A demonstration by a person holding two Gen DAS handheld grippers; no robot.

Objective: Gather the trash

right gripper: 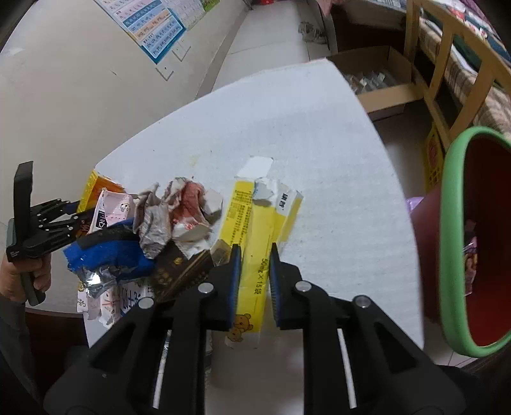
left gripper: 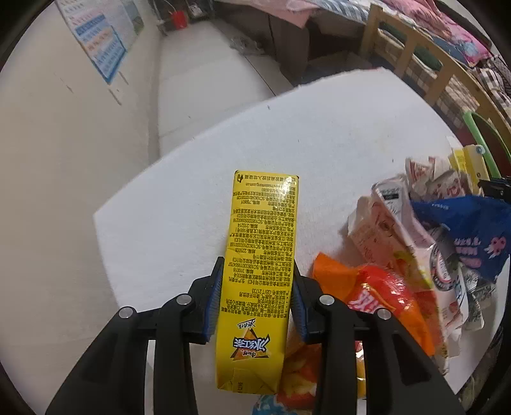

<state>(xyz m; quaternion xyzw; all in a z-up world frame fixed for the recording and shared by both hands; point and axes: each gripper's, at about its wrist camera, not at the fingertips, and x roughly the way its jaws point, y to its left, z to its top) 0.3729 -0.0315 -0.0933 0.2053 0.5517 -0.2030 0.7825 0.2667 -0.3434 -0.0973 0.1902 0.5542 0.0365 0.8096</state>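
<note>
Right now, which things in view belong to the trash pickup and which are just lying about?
Job:
- yellow drink carton in left claw
- torn yellow box in right claw
- wrapper pile
- green-rimmed bin

Just about:
- wall poster
- cardboard box
- bed frame

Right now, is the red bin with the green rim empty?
No: a colourful wrapper already lies inside the bin.
</note>
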